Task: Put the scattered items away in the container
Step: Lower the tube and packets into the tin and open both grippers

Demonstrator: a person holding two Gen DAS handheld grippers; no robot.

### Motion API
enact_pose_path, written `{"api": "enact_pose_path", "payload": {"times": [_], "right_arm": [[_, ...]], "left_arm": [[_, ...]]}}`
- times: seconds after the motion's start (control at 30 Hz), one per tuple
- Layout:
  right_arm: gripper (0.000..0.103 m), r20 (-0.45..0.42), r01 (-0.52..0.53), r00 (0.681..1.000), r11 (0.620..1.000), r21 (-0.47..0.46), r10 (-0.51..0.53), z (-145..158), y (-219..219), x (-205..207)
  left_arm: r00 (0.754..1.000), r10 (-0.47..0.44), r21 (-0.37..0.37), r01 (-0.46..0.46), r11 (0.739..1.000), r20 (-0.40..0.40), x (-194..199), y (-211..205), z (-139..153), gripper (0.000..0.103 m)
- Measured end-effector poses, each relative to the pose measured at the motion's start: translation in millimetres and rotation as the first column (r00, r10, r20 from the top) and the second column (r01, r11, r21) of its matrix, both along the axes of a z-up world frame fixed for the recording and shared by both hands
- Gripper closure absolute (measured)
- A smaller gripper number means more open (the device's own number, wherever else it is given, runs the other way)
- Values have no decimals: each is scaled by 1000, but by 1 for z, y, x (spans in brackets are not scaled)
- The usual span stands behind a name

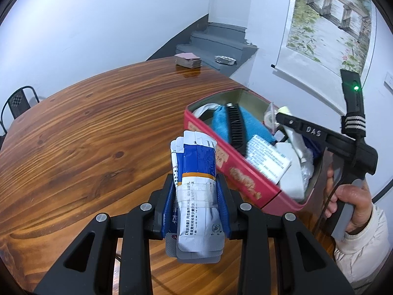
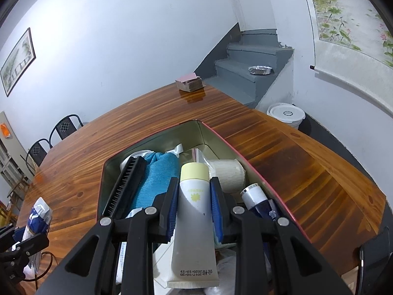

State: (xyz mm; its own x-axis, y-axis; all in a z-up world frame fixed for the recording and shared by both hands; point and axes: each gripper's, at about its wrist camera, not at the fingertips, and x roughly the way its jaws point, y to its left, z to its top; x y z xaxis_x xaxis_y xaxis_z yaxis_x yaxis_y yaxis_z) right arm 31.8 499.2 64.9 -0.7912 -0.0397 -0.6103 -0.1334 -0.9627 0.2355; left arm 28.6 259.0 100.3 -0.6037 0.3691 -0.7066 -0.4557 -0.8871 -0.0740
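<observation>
The right gripper point(image 2: 194, 211) is clamped on a white tube point(image 2: 194, 231) with a pale yellow cap. The tube's long axis runs along the fingers, cap forward. It hangs directly over the open red tin point(image 2: 255, 179), above the blue cloth point(image 2: 157, 179), the black comb point(image 2: 127, 189) and a roll of white tape point(image 2: 228, 174) already inside. For this hand, the drop point lies straight below.

The left gripper point(image 1: 196, 196) is clenched on a bundle of blue-and-white sachets point(image 1: 196, 172), whose long axis also follows the fingers, top ends forward. This bundle is over the bare table point(image 1: 86, 123), just outside the tin's near long wall point(image 1: 245, 179). The tin opening lies forward and to the right of the left fingers.

The right hand is therefore the nearer one and is judged ready to release first. The left hand must cross the wall before opening. Since the right gripper occupies the near end of the tin, a collision between the two grippers is the likely risk.
</observation>
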Motion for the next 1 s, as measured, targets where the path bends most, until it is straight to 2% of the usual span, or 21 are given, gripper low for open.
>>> {"api": "enact_pose_path", "payload": {"times": [0.3, 0.5, 0.8, 0.9, 0.97, 1.0], "right_arm": [[74, 42, -16, 999, 998, -66, 19, -9, 10, -5], [74, 3, 1, 1000, 994, -112, 0, -1, 18, 4], [73, -44, 56, 997, 996, -67, -59, 11, 20, 14], [63, -65, 84, 994, 995, -44, -87, 15, 21, 18], [46, -82, 104, 991, 994, -42, -108, 18, 23, 21], [41, -93, 118, 988, 992, -44, -122, 19, 25, 24]], "left_arm": [[999, -40, 6, 40, 999, -12, -4, 26, 7, 68], [998, -64, 18, 64, 998, -12, -7, 39, 10, 68], [996, -91, 49, 91, 995, -4, -17, 63, 10, 68], [995, -102, 65, 101, 993, 8, -23, 72, 8, 68], [994, -112, 75, 110, 991, 20, -28, 78, 5, 68], [993, -118, 80, 115, 990, 26, -30, 81, 4, 68]]}}
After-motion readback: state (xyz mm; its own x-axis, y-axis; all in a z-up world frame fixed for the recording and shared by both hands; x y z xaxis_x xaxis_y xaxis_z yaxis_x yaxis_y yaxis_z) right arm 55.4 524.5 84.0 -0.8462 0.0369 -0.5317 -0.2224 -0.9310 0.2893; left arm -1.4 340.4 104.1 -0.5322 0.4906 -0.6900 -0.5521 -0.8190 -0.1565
